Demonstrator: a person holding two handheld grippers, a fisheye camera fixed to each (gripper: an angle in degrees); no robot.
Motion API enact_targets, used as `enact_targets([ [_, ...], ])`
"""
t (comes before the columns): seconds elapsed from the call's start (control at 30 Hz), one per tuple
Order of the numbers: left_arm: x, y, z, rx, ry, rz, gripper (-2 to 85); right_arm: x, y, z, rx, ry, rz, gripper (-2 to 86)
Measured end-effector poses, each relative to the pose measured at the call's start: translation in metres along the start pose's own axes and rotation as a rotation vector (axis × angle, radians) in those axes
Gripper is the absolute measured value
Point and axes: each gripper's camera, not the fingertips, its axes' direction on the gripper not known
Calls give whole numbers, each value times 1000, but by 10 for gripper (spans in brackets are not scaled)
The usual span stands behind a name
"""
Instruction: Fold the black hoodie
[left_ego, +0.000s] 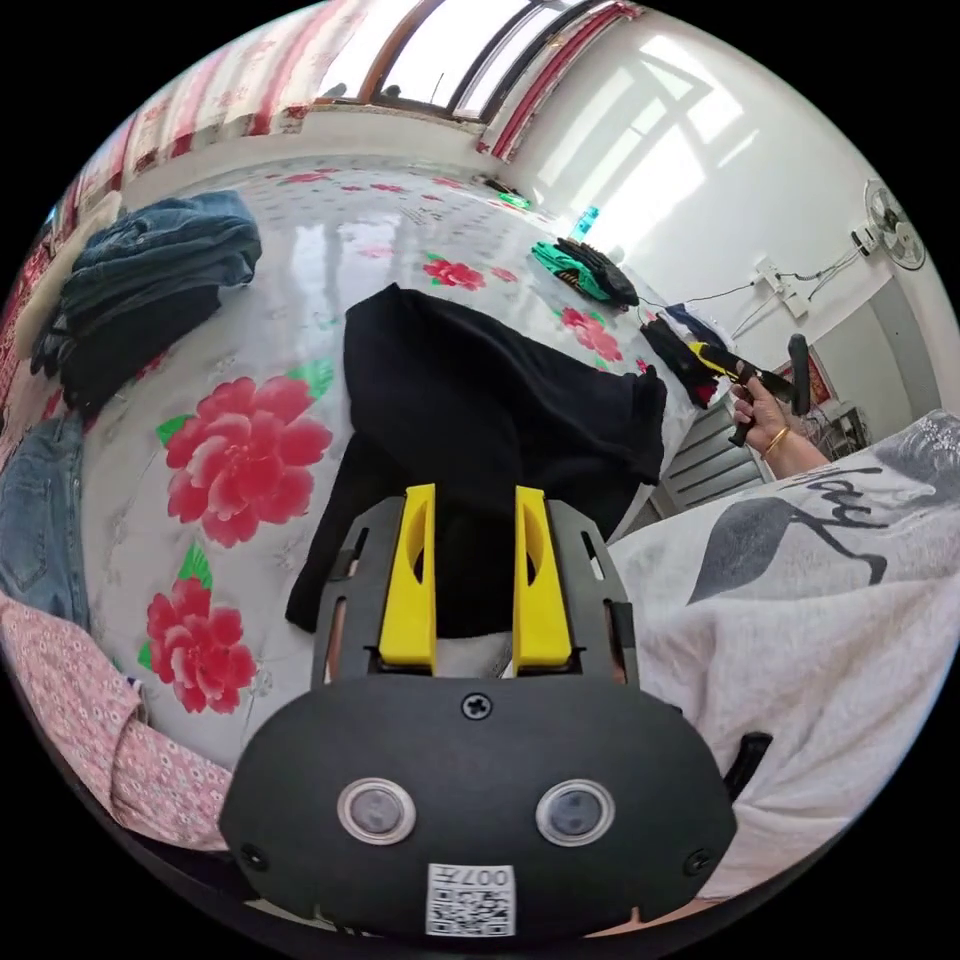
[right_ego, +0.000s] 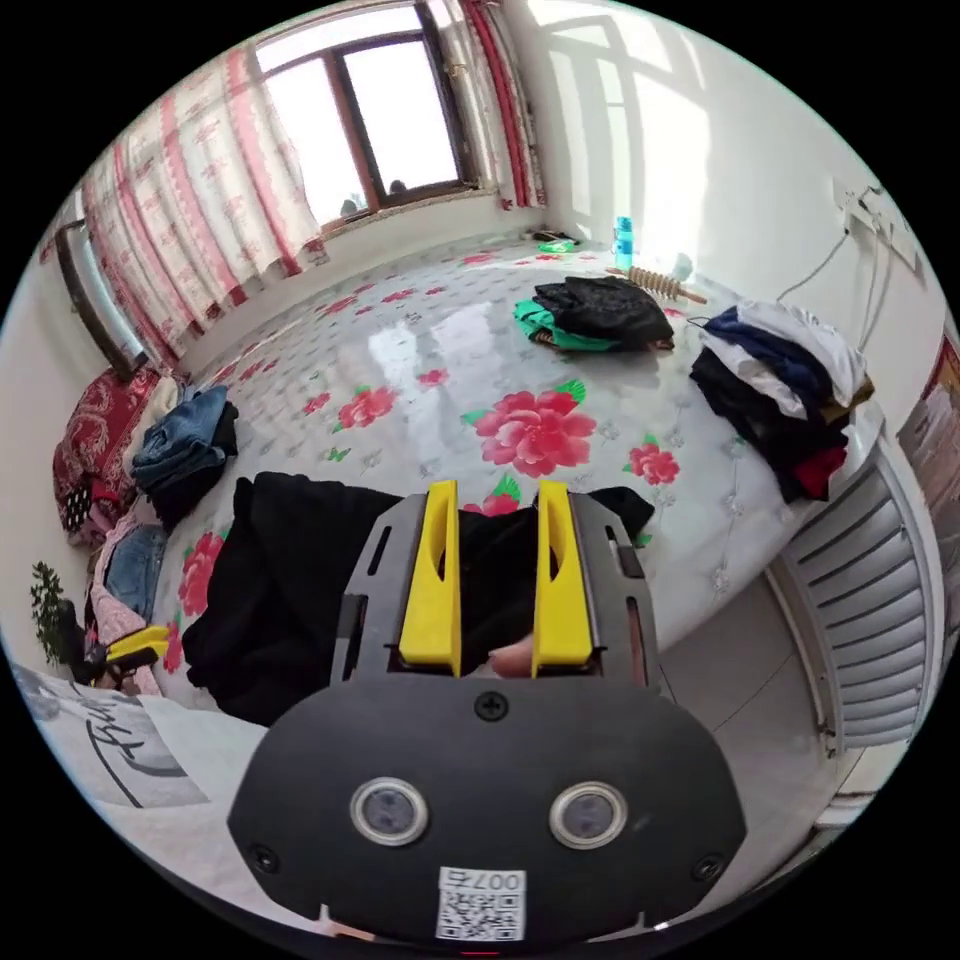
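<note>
Near the bed's edge (flowered cover) lies the black hoodie.

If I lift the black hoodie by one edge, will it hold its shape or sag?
The black hoodie probably sags: it already lies in soft folds, one part draping over the edge of the glossy floral-covered surface. That sheen suggests it may slide when pushed. It looks thick, so likely fairly heavy for cloth.
</note>
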Motion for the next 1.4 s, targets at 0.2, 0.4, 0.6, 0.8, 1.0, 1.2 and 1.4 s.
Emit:
enact_targets([
  [0.2, 40, -75, 110, -259, -26, 171, 117, -109, 41, 63, -342, -259, -390, 89],
  [0.4, 34, -101, 129, -327, -114, 123, 55, -167, 86, 97, -491, -89, -651, 55],
  [0.6, -7, -88, 7, 38, -30, -92, 49, -125, 17, 25, -282, -137, -512, 8],
  [0.8, -20, -60, -163, 479, -257, -214, 47, -94, -97, -69, 97, -65, -401, 3],
  [1.0, -34, -75, -243, 732, -534, -272, 45, -109, -209, -102, 309, -130, -431, 8],
  [1.2, -137, -121, -193, 625, -560, -707, 67, -120, -276, -29, 115, -140, -230, 30],
  [1.4, -152, -89, -78, 327, -480, -674, 86, -73, -137, 38, -154, -227, -201, 44],
])
